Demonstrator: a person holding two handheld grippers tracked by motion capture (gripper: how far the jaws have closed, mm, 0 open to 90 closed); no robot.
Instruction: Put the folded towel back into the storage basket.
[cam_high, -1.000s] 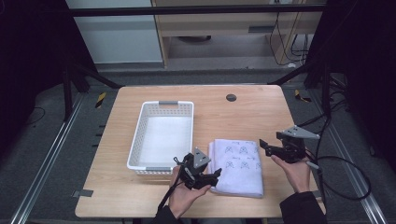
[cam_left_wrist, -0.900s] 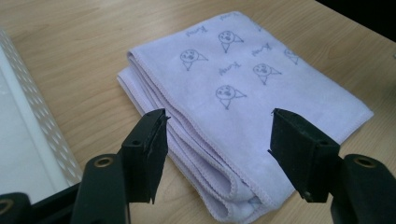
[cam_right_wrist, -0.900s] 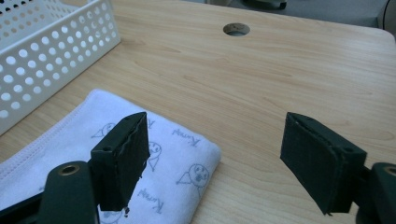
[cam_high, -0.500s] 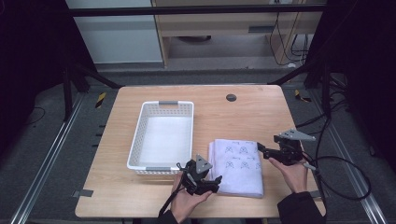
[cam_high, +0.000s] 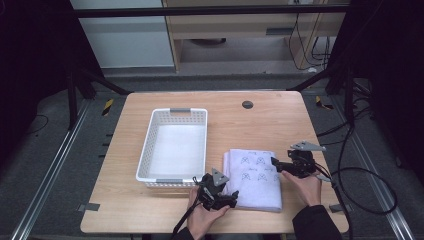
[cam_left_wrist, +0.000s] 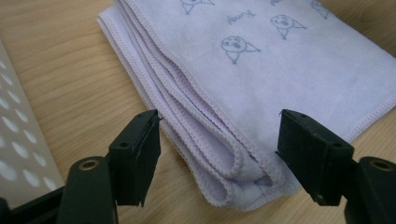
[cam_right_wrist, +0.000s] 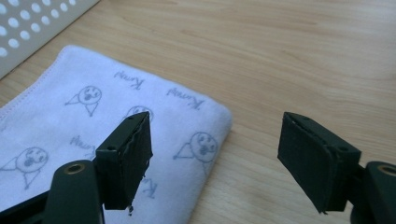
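Observation:
A folded lavender towel (cam_high: 252, 177) printed with small faces lies on the wooden table, right of a white basket (cam_high: 144, 155). My left gripper (cam_high: 227, 200) is at the towel's near left corner. In the left gripper view it (cam_left_wrist: 219, 154) stands open, its jaws either side of the folded corner of the towel (cam_left_wrist: 261, 70). My right gripper (cam_high: 276, 164) is at the towel's right edge, low over the table. In the right gripper view it (cam_right_wrist: 215, 149) is open, one jaw over the towel (cam_right_wrist: 93, 130) and the other over bare wood.
The empty white basket (cam_left_wrist: 18, 140) sits close on the left of the left gripper, and its perforated wall (cam_right_wrist: 37, 23) shows beyond the towel. A dark round grommet (cam_high: 247, 104) sits near the table's far edge. Bare wood (cam_high: 280, 125) lies beyond the towel.
My left gripper has moved right and now brackets the towel's near left corner. My right gripper has shifted slightly toward the towel's right edge. The towel has not moved.

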